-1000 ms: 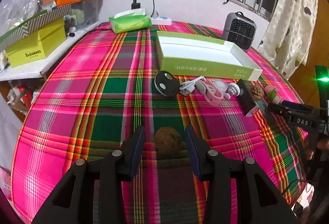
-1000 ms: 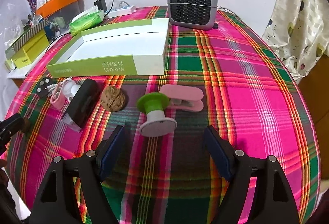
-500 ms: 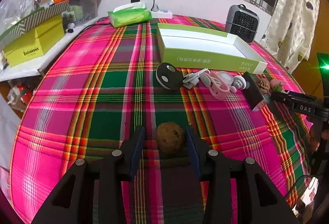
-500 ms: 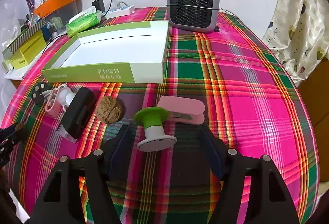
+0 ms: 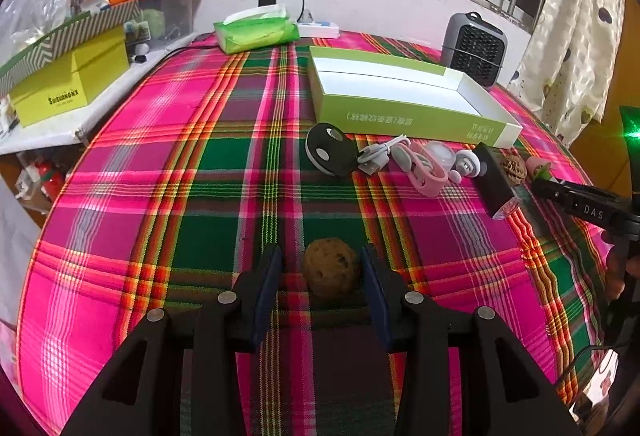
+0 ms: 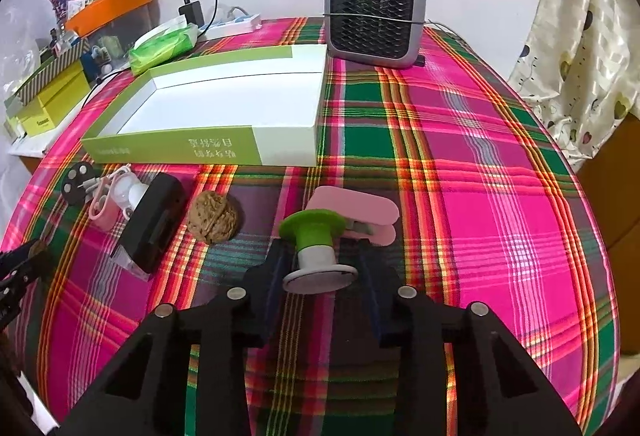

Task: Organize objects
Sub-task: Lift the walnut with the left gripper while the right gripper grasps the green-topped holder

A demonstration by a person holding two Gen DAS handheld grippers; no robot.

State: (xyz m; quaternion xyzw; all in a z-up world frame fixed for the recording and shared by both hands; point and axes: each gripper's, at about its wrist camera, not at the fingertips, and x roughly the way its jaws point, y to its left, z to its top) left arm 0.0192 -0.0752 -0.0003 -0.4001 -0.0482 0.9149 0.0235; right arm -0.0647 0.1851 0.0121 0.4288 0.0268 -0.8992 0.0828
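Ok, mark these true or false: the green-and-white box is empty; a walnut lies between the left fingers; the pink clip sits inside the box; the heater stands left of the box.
1. The green-and-white box is empty: true.
2. A walnut lies between the left fingers: true.
3. The pink clip sits inside the box: false, it lies on the tablecloth.
4. The heater stands left of the box: false, it stands by the box's far right corner.

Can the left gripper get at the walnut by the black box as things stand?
Probably not directly. The left gripper straddles a brown ball, jaws apart. The walnut lies far across the table, beside the black box, close to the right gripper, whose jaws are closing around the green-topped spool.
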